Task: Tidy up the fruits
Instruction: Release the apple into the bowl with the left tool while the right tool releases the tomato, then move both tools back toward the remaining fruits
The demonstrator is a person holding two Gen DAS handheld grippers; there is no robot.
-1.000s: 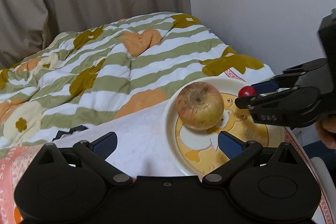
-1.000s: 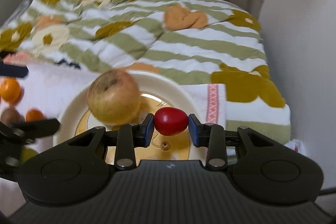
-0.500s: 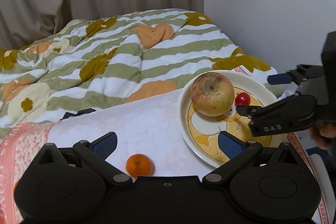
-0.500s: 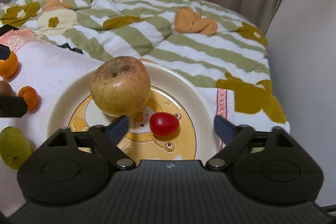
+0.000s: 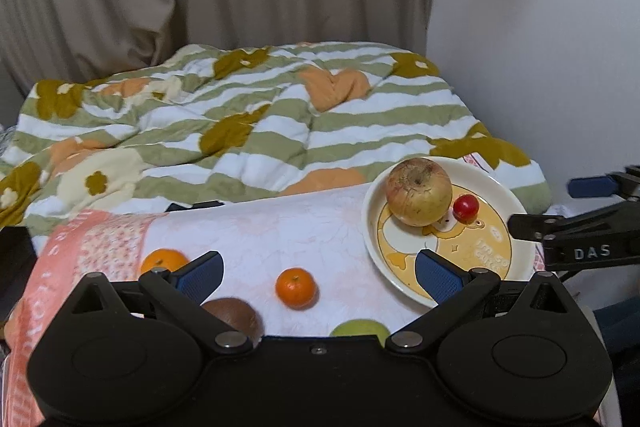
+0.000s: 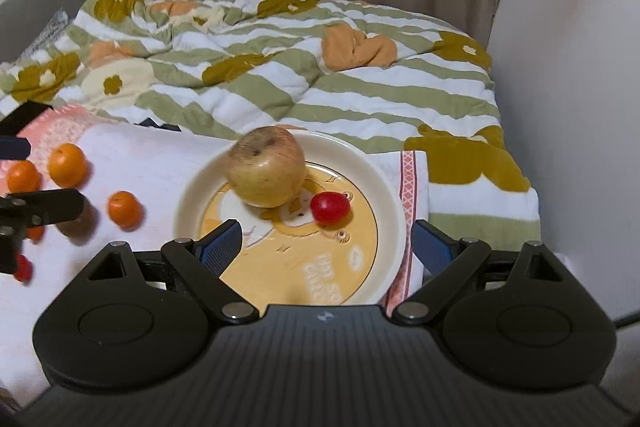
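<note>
Plate: cream rim, yellow cartoon centre. Apple: yellow-green, russet-blushed. Tomato: red. Mandarins: orange. Quilt: green-white stripes, ochre flowers, orange hearts.

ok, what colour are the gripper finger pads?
Blue, textured, on both the left gripper and right gripper; clearest in the right wrist view.
</note>
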